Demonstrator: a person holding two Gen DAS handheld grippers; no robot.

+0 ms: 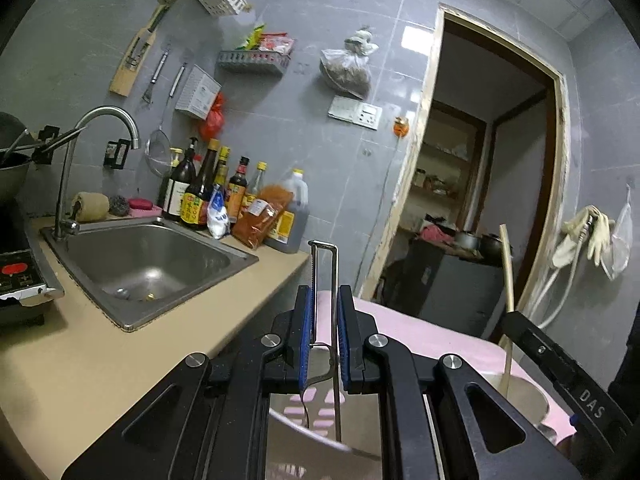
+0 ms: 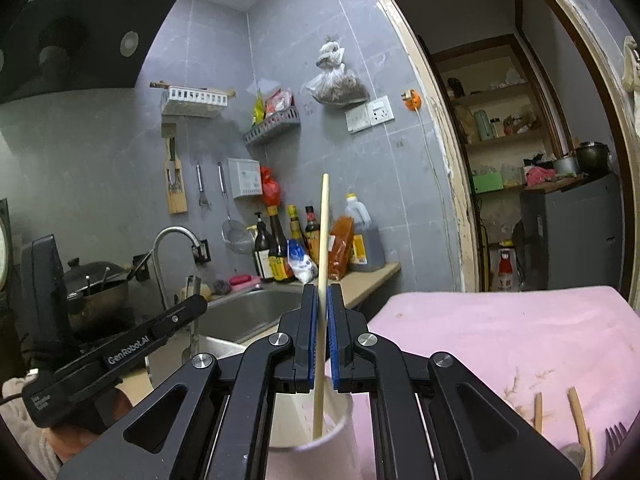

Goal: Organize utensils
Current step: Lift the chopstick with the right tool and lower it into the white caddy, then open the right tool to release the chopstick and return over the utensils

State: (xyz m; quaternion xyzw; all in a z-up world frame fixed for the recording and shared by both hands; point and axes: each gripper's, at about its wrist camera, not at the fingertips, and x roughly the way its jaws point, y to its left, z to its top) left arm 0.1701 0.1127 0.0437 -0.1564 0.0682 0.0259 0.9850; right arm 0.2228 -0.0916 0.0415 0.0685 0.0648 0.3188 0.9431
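My left gripper (image 1: 325, 296) is shut on a thin metal utensil (image 1: 324, 264) whose wire-frame handle sticks up between the blue pads. Its lower end hangs over a white slotted holder (image 1: 304, 428). My right gripper (image 2: 323, 292) is shut on a wooden chopstick (image 2: 324, 232) that stands almost upright, with its bottom end inside a white cup (image 2: 336, 420). The left wrist view shows the same chopstick (image 1: 507, 272) and cup (image 1: 520, 396) at the right. Both stand on a pink cloth (image 2: 500, 340). At the left of the right wrist view is the left gripper's black body (image 2: 120, 352).
More wooden utensils (image 2: 578, 420) and a dark fork (image 2: 616, 440) lie on the pink cloth at the lower right. A steel sink (image 1: 152, 260) with a faucet (image 1: 108, 116) is set in the beige counter, with sauce bottles (image 1: 208, 192) behind it. A cooktop (image 1: 16, 276) sits at the far left and a doorway (image 1: 480, 180) at the right.
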